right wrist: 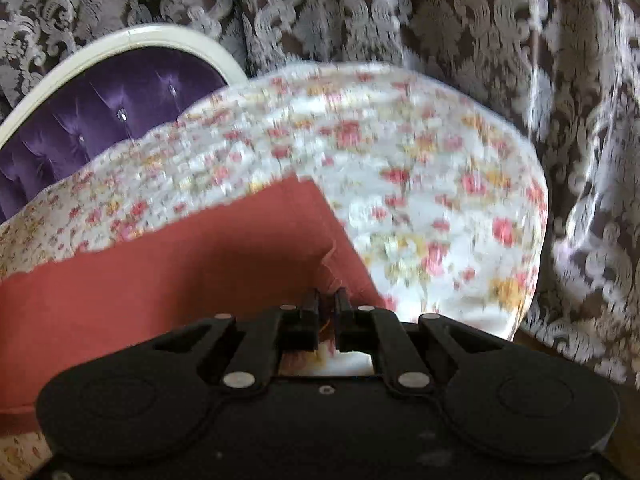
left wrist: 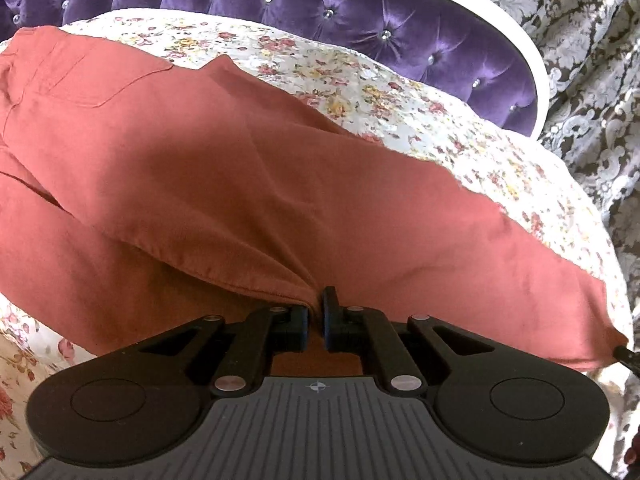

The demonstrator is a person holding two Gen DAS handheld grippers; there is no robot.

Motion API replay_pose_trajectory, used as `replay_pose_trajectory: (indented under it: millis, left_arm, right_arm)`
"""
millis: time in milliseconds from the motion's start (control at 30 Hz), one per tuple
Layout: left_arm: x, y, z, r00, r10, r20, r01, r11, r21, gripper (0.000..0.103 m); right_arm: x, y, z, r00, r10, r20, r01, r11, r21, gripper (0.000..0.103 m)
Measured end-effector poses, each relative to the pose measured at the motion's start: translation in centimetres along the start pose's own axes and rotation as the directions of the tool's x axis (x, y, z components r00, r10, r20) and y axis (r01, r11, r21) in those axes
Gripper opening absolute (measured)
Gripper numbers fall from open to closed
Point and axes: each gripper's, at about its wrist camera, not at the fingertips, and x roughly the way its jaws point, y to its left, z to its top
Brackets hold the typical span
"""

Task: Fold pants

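One pair of rust-red pants (left wrist: 248,184) is counted, spread across one floral bedsheet (left wrist: 460,128), with two legs made out and one patch pocket (left wrist: 92,80) seen at the far left. One purple tufted headboard (left wrist: 360,12) is counted at the far side, edged by one white frame (left wrist: 532,56). One patterned curtain (right wrist: 440,12) is seen behind. Two grippers are counted: one left gripper (left wrist: 316,316) and one right gripper (right wrist: 328,312).
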Motion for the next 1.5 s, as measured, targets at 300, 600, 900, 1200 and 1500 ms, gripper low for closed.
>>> replay_pose_trajectory:
  millis: [300,600,900,1200,1500]
  left_arm:
    - [0.4,-1.3,-1.2,1.0,0.017,-0.007,-0.016,0.999,0.051,0.007]
    - [-0.4,-0.6,-1.4,1.0,-0.009,-0.013,0.01,0.998,0.062,0.016]
    - [-5.0,2.8,-0.9,0.998,0.04,0.052,-0.044,0.995,0.092,0.029]
    - [-6.5,12.1,3.9,0.965,0.24,0.108,-0.233,0.97,-0.07,0.032]
    - [-5.5,19.0,7.2,0.941,0.329,0.079,-0.311,0.932,-0.185,0.037]
  right_arm:
    - [2.1,-0.6,-0.7,0.996,-0.078,-0.043,0.077,0.997,-0.009,0.007]
    - [2.0,0.2,-1.0,0.99,-0.137,-0.041,0.134,0.988,-0.073,0.011]
    - [0.5,0.7,-0.3,0.978,-0.211,-0.002,0.209,0.972,-0.102,0.022]
    - [-4.5,7.2,0.6,0.984,-0.053,0.172,0.096,0.964,-0.25,0.026]
    - [-6.3,21.3,-2.4,0.903,0.428,0.02,-0.372,0.806,-0.461,0.029]
